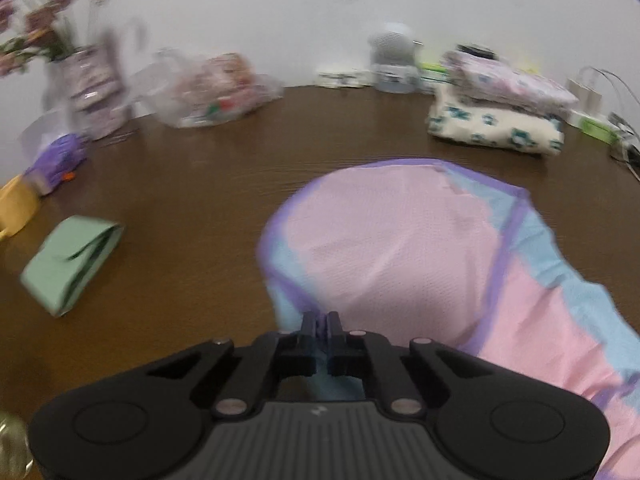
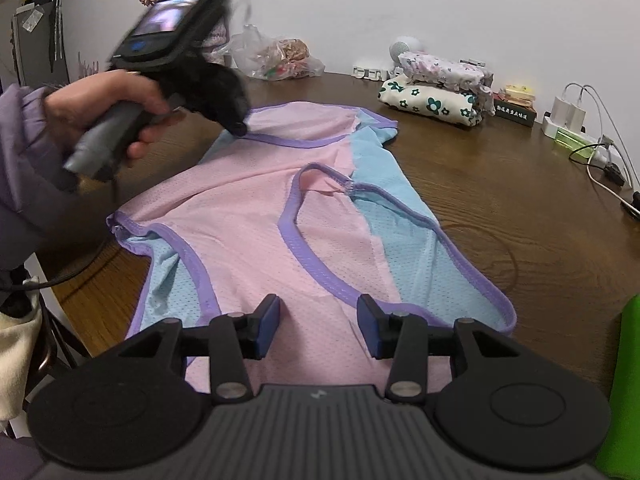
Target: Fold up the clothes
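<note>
Brown wooden table (image 2: 500, 200), white wall (image 2: 440, 8)

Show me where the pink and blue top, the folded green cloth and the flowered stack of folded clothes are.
pink and blue top (image 2: 240, 240), right wrist view, on its pink middle panel.
folded green cloth (image 1: 70, 264), left wrist view, on its flat upper face.
stack of folded clothes (image 2: 436, 106), right wrist view, on the cream flowered bottom piece.

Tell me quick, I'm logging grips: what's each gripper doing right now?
Left gripper: shut on the purple edge of the pink and blue top.
Right gripper: open, holding nothing, poised over the top.
</note>
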`<action>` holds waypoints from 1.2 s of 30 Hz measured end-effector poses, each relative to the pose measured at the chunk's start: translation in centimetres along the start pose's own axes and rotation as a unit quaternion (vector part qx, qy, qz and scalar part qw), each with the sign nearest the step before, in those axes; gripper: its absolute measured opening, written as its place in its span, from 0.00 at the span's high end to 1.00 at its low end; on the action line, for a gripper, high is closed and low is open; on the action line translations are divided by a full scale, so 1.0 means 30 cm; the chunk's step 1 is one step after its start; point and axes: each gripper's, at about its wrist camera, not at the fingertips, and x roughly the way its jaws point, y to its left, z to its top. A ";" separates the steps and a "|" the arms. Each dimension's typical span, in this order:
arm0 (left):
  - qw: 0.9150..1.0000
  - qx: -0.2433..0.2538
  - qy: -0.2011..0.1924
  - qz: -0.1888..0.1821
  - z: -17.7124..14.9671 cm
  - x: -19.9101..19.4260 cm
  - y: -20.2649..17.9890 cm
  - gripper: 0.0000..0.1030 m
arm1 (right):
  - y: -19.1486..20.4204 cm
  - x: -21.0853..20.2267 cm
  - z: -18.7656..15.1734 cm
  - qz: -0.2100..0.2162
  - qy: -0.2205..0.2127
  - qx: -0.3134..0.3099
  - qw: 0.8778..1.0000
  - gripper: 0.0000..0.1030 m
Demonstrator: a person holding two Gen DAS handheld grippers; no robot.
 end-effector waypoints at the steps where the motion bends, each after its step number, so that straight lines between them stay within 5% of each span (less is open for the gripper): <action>1: 1.000 -0.008 -0.002 0.008 -0.022 -0.017 0.035 0.97 | -0.013 0.000 0.002 -0.002 0.002 0.002 1.000 0.59; 8: 0.996 -0.088 0.009 0.021 -0.230 -0.165 0.265 0.97 | -0.131 0.047 0.057 -0.024 0.020 0.006 0.999 0.58; 14: 0.994 -0.109 0.010 0.007 -0.343 -0.328 0.296 0.86 | -0.227 0.132 0.153 -0.169 0.011 0.000 0.986 0.55; 16: 0.994 -0.110 -0.016 -0.022 -0.364 -0.381 0.299 0.80 | -0.223 0.087 0.165 -0.151 -0.014 0.017 0.988 0.55; 20: 0.988 -0.095 -0.081 -0.092 -0.363 -0.432 0.295 0.52 | -0.114 0.022 0.131 -0.017 -0.027 0.022 0.999 0.50; 22: 0.985 -0.077 -0.099 -0.115 -0.347 -0.418 0.274 0.50 | -0.038 0.030 0.102 0.022 -0.015 0.004 1.000 0.48; 25: 0.990 -0.050 -0.069 -0.116 -0.319 -0.333 0.238 0.52 | 0.070 0.046 0.051 0.055 0.009 -0.023 0.998 0.48; 29: 0.989 -0.062 -0.029 -0.134 -0.333 -0.264 0.253 0.65 | 0.080 0.044 0.037 0.038 0.013 -0.028 0.999 0.50; 31: 0.988 -0.060 -0.037 -0.141 -0.363 -0.272 0.265 0.65 | 0.034 0.043 0.049 0.020 0.020 -0.018 0.999 0.62; 36: 0.982 -0.022 -0.050 -0.179 -0.470 -0.356 0.215 0.63 | -0.136 0.047 0.070 -0.060 0.037 0.015 0.997 0.60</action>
